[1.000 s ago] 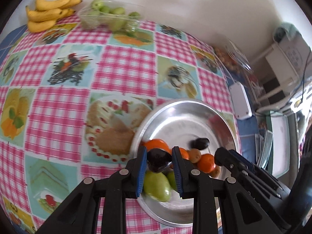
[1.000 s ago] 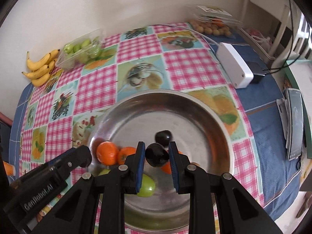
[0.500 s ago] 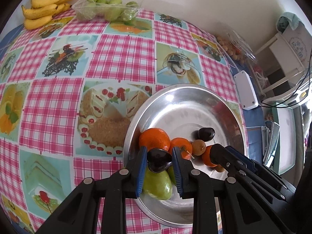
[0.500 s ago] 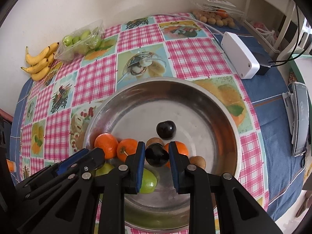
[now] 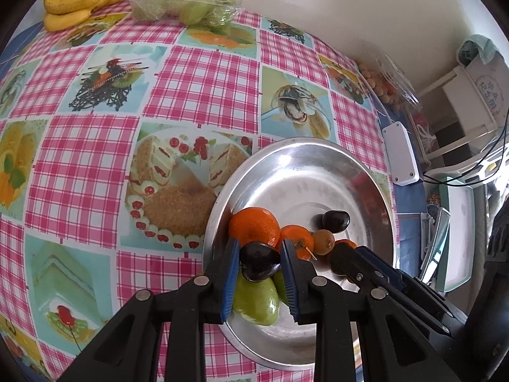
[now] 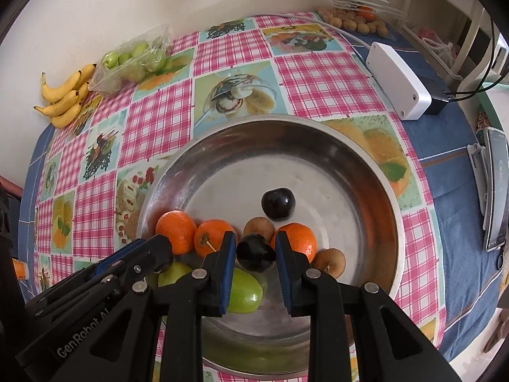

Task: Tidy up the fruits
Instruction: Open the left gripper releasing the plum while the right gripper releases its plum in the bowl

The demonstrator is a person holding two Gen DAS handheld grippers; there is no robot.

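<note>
A steel bowl (image 5: 318, 165) (image 6: 366, 172) holds oranges (image 5: 254, 226) (image 6: 176, 230), green fruits (image 5: 256, 302) (image 6: 243, 291), small brown fruits (image 5: 323, 241) (image 6: 329, 262) and a dark plum (image 5: 335, 221) (image 6: 277, 203). My left gripper (image 5: 259, 265) is shut on a dark plum (image 5: 259, 261) just above the bowl's near left part. My right gripper (image 6: 256, 253) is shut on another dark plum (image 6: 256, 253) above the fruit pile. Each gripper shows in the other's view, left gripper (image 6: 152, 251), right gripper (image 5: 346, 254).
Bananas (image 5: 76, 0) (image 6: 65, 95) and a clear tray of green fruits (image 5: 187, 3) (image 6: 133, 60) lie at the table's far side. A clear box of brown fruits (image 5: 385, 86) (image 6: 356, 19), a white adapter (image 5: 399, 156) (image 6: 397, 81) and a phone (image 6: 496, 191) lie to the right.
Both grippers have moved lower and closer to the bowl, each still holding its plum. The fruit in the bowl has not moved.
</note>
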